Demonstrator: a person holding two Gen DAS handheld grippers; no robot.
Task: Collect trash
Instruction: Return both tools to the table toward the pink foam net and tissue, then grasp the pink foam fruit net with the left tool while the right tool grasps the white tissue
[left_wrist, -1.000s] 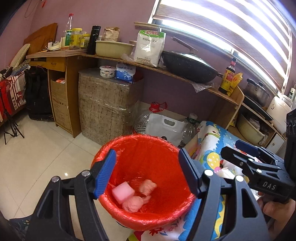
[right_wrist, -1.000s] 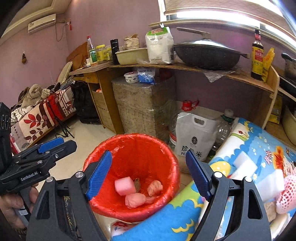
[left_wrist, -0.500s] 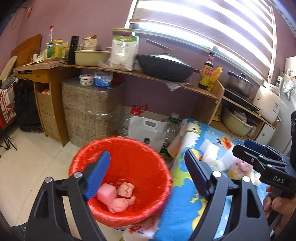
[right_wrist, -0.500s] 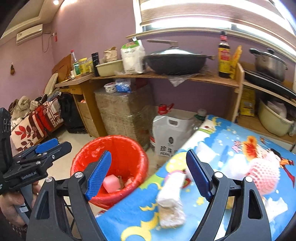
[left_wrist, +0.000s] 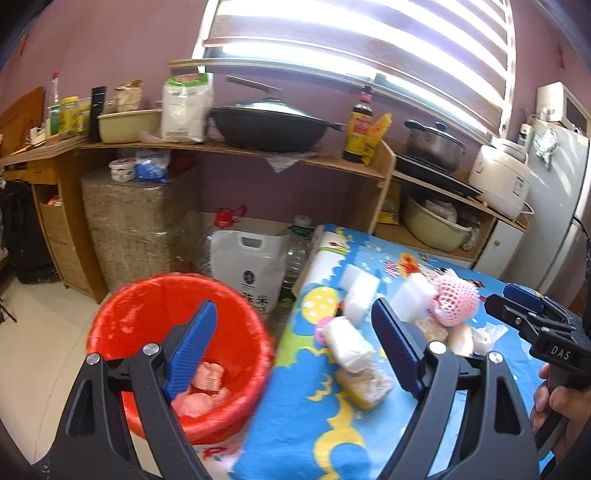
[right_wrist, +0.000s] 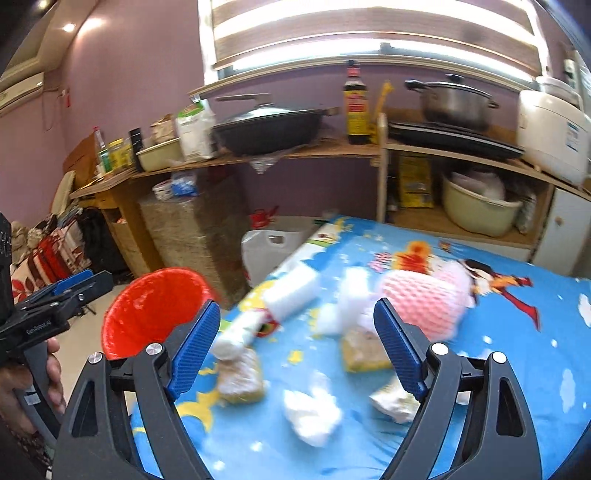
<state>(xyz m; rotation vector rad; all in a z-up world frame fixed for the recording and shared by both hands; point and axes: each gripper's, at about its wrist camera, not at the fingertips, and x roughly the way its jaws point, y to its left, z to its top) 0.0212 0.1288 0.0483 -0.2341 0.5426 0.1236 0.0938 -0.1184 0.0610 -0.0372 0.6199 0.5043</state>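
A red-lined bin (left_wrist: 147, 306) stands on the floor left of the table and holds pink scraps (left_wrist: 207, 380). The blue cartoon cloth (right_wrist: 480, 369) carries the litter: a pink foam net (right_wrist: 424, 306), white foam blocks (right_wrist: 291, 291), a crumpled white tissue (right_wrist: 312, 410) and yellowish packets (right_wrist: 240, 376). My left gripper (left_wrist: 293, 302) hovers over the table's left edge beside the bin, its jaws opening with nothing between them. My right gripper (right_wrist: 297, 303) hangs above the litter, its jaws opening too and holding nothing.
A white jug (left_wrist: 251, 269) and a wrapped block (left_wrist: 136, 221) stand on the floor behind the bin. A wooden shelf (left_wrist: 325, 162) along the wall holds a wok (left_wrist: 269, 125), bottles and pots. A rice cooker (left_wrist: 502, 177) and a fridge (left_wrist: 561, 206) are at the right.
Both grippers have swung right, from over the bin to the table with the litter. Their jaws stand wider than before. The pink scraps stay in the bin.
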